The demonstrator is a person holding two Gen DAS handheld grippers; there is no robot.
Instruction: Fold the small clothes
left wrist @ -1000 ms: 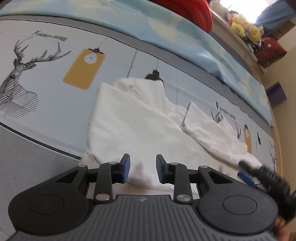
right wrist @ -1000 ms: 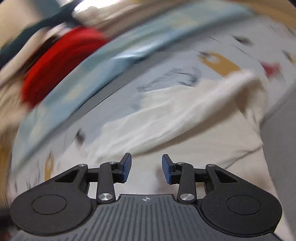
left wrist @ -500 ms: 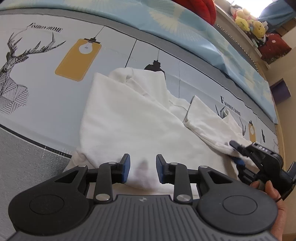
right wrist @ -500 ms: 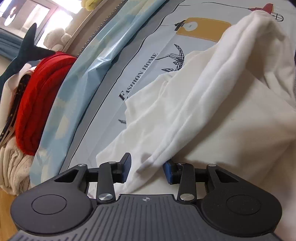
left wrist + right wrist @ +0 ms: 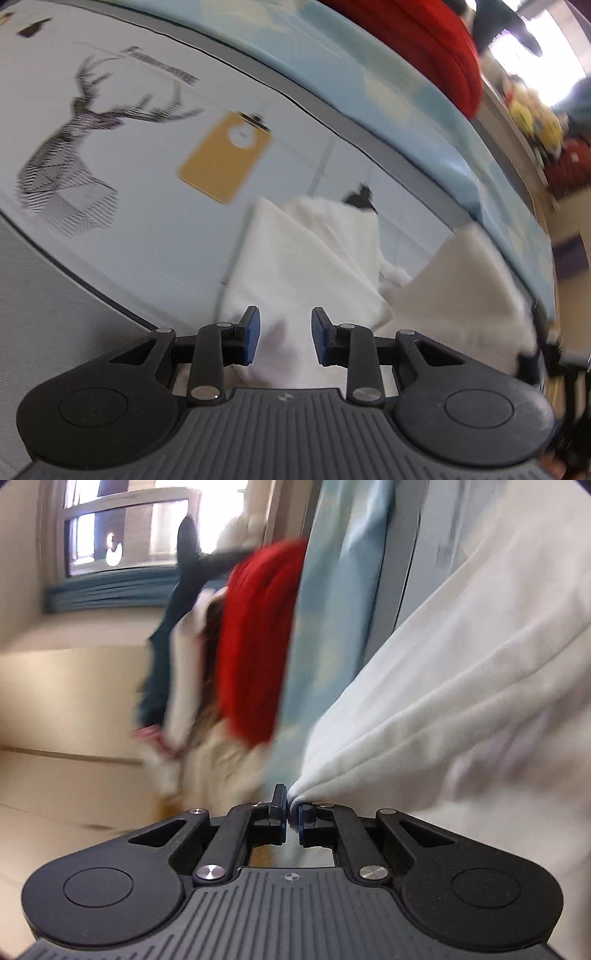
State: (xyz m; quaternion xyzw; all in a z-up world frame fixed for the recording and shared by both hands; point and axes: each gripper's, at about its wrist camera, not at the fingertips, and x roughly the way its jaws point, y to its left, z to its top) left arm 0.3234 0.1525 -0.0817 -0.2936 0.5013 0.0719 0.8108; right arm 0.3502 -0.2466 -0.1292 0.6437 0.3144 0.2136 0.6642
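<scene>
A white garment (image 5: 306, 266) lies on a printed bed sheet (image 5: 122, 206). My left gripper (image 5: 284, 339) is open and empty, its blue pads just over the garment's near edge. My right gripper (image 5: 291, 812) is shut on an edge of the white garment (image 5: 443, 686), which fans out from the pads in taut folds to the upper right. In the left wrist view that lifted part of the garment (image 5: 465, 295) rises at the right, with the right gripper dark and blurred at the frame's right edge.
A light blue quilt (image 5: 369, 85) runs along the back of the bed, with a red cushion (image 5: 417, 40) behind it. Soft toys (image 5: 532, 122) sit on a ledge at the far right. A window (image 5: 122, 528) shows in the right wrist view.
My right gripper has shut on the garment's edge and lifted it, turning toward the window. The left gripper stayed open over the near edge and shifted slightly.
</scene>
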